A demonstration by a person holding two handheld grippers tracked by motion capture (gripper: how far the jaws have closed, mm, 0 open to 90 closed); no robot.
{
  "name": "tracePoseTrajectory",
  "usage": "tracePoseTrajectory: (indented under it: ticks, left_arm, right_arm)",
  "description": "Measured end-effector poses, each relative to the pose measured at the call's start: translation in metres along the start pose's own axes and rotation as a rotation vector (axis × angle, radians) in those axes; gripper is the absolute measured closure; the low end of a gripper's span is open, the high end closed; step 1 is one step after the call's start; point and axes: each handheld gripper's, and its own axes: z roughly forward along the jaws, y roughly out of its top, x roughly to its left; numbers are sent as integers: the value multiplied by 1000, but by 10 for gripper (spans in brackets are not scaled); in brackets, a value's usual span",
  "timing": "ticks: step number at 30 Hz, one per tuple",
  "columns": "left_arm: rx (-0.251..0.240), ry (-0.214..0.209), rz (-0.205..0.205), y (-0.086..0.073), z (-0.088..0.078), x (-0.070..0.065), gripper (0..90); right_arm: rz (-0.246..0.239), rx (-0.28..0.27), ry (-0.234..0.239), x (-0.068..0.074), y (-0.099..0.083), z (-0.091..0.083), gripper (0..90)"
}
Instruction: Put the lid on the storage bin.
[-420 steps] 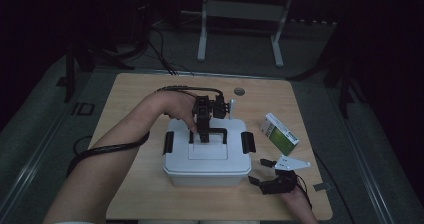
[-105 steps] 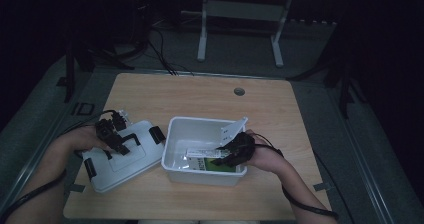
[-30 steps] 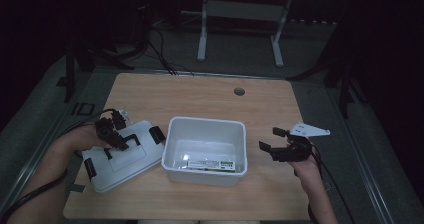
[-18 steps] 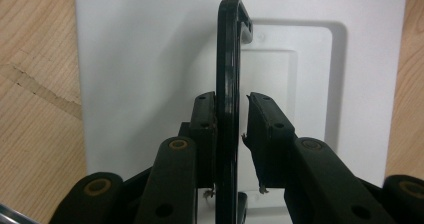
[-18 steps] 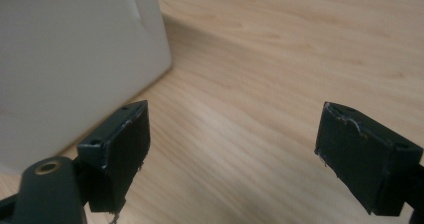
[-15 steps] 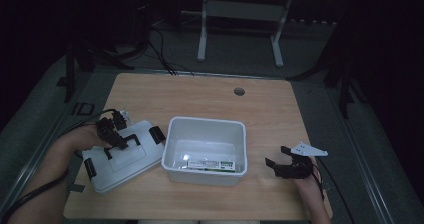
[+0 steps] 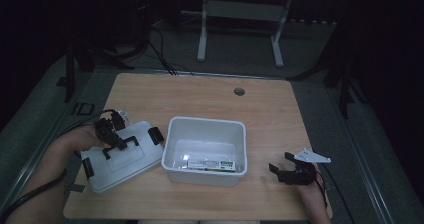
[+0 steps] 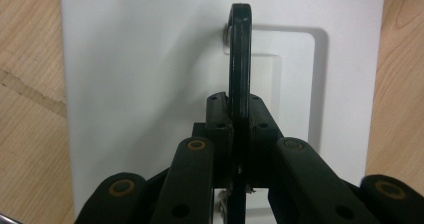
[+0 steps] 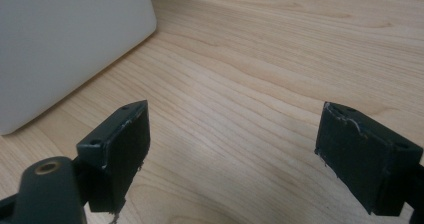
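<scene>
since a second ago the right hand-held gripper [image 7: 286,170] has sunk to the desk [image 7: 270,109], jaws wide and empty. the left hand-held gripper [image 8: 239,134] has just been closing on the handle [image 8: 239,59] of the lid [image 7: 122,161] (probably light, stiff plastic) beside the box [image 7: 206,151]; take it there.

Lid [image 7: 122,156] lies left of bin [image 7: 206,156]; packet [image 7: 211,164] inside.

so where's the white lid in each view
High view: the white lid lies left of the white bin.
Left gripper view: it spans the middle; the left gripper has closed on its black handle.
Right gripper view: not visible.
Shared landmark: the wooden table.
</scene>
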Motion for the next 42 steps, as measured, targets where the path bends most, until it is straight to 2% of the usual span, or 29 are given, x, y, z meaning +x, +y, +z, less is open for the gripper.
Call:
tracePoseTrajectory:
  ticks: [5, 13, 17, 25, 33, 38, 42]
  left_arm:
    - [-5, -15, -9, -4, -7, 0, 837]
    - [-32, -6, -4, -6, -30, -5, 837]
    - [-20, 0, 7, -6, -39, -8, 837]
    - [-31, 9, 13, -6, -60, -14, 837]
    - [-44, 29, 47, -2, -89, -23, 837]
    - [-51, 57, 74, 5, -107, -32, 837]
    - [-86, 75, 96, 9, -124, -40, 837]
  right_arm:
    - [-1, -3, 8, 0, 1, 0, 140]
    - [-1, -6, 19, -1, 1, 2, 140]
    - [-3, -9, 23, 0, 2, 3, 140]
    - [-4, -5, 27, -1, 3, 4, 140]
    - [-10, -1, 35, 0, 3, 5, 139]
    - [-12, 4, 37, 1, 3, 6, 139]
    - [-14, 4, 38, 1, 3, 6, 139]
